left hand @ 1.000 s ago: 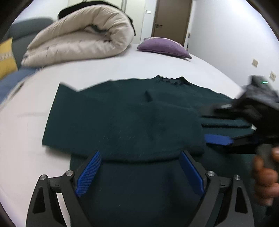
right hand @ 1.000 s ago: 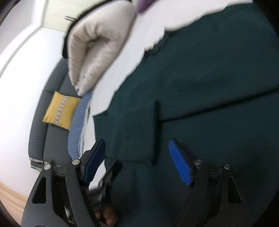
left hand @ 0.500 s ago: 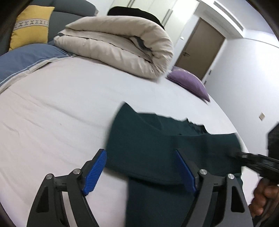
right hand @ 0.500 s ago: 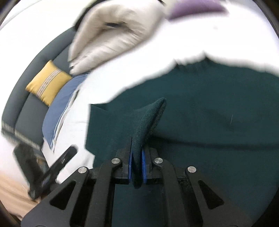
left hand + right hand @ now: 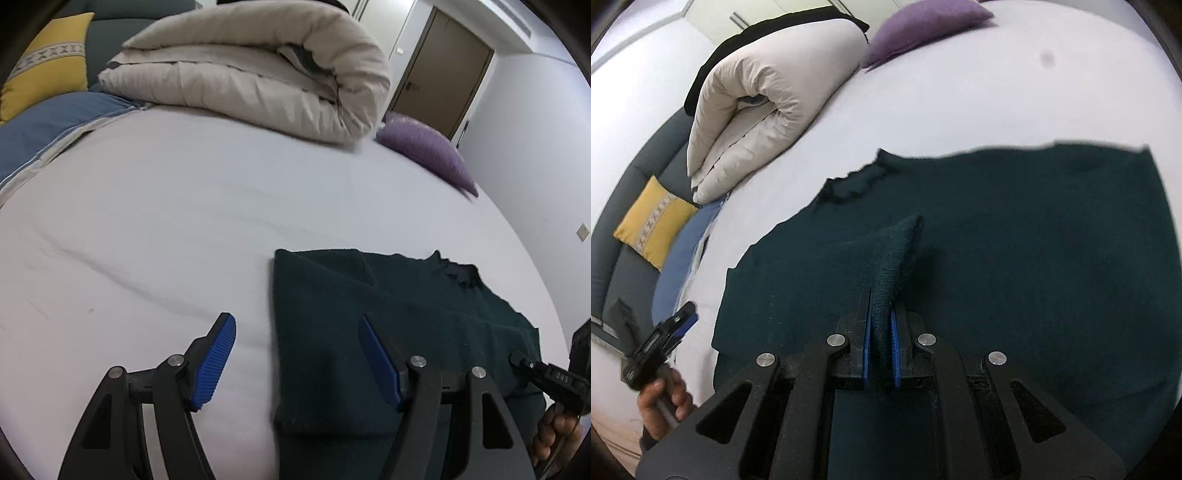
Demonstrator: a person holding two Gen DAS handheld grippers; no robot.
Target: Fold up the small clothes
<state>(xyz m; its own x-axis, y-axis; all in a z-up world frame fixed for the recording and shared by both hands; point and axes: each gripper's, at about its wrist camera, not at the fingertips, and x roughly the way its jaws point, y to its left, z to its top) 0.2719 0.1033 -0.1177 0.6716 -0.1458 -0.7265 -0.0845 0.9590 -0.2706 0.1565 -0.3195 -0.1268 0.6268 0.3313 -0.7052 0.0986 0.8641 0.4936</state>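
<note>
Only right wrist view shows right gripper (image 5: 881, 354) pinching sweater (image 5: 1034, 240) (fold).

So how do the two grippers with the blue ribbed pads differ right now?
The right gripper is shut on a raised fold of the dark green knit sweater; the left gripper has nothing pinched, and its jaws are closing.
The right gripper's pads are pressed nearly together; the left gripper's pads stand apart, straddling the sweater's edge and the white bed sheet.
Both have black frames and are hand-held.
</note>
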